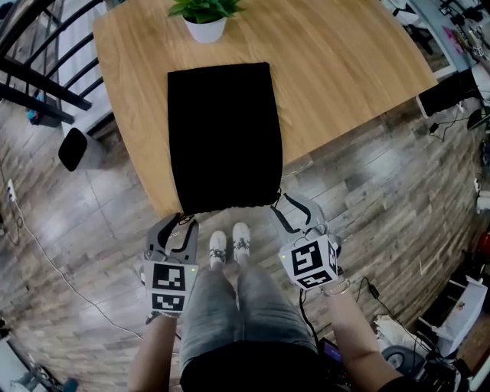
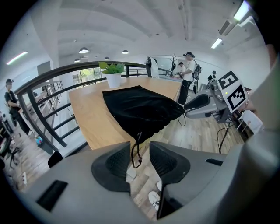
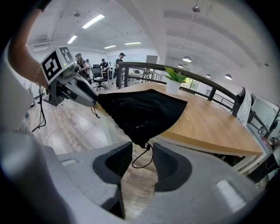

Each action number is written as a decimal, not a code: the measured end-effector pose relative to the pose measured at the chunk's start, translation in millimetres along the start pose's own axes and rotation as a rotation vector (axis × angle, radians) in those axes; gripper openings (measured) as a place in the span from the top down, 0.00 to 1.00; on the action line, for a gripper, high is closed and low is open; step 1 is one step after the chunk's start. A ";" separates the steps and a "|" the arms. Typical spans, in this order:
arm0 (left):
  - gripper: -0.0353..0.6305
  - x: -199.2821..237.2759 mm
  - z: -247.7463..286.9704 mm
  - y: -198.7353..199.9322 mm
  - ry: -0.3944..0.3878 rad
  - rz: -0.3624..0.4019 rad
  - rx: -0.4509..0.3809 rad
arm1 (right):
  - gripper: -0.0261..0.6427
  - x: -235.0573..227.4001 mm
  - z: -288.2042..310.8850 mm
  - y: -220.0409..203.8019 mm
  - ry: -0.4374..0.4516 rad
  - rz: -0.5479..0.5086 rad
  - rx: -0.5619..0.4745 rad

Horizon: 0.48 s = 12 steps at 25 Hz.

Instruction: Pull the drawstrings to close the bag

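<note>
A black drawstring bag [image 1: 226,138] lies flat on the wooden table [image 1: 344,69], its gathered mouth at the near edge. My left gripper [image 1: 178,220] is at the mouth's left corner and my right gripper [image 1: 285,200] at its right corner. In the left gripper view the bag [image 2: 140,107] is just ahead, and a thin cord loop [image 2: 134,156] hangs in the gap of my left gripper [image 2: 139,151], whose pads stand apart. In the right gripper view another cord loop [image 3: 141,161] dangles from the bag [image 3: 142,109] inside my right gripper [image 3: 142,153], also open.
A potted plant [image 1: 205,19] stands at the table's far edge behind the bag. A black railing [image 1: 31,69] runs to the left and a dark round object [image 1: 76,148] sits on the floor. The person's shoes [image 1: 230,245] are below the table edge. Cables and equipment lie at the right.
</note>
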State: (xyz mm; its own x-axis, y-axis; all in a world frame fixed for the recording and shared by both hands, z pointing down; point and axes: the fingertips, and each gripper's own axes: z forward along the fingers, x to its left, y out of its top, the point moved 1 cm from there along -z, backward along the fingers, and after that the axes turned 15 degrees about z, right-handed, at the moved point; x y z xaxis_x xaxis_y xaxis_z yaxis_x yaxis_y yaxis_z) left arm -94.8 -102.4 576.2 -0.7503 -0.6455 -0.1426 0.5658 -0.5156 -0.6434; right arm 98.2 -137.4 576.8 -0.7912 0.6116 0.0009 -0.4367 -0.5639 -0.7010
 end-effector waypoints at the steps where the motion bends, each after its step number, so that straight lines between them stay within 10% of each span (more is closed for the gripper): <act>1: 0.75 0.1 0.4 0.1 0.003 0.013 0.004 | 0.74 -0.2 1.6 -0.8 -0.002 -0.007 0.003; 12: 0.89 8.1 2.2 -2.2 0.039 0.026 0.012 | 0.71 -5.8 20.4 -5.8 -0.039 -0.216 0.029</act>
State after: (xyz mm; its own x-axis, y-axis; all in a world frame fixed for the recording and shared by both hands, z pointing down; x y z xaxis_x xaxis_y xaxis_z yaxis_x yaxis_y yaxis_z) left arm -101.4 -107.8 578.0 -0.7476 -0.6367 -0.1888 0.5896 -0.5055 -0.6300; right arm 96.6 -149.0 595.4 -0.6933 0.6986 0.1769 -0.6099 -0.4380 -0.6604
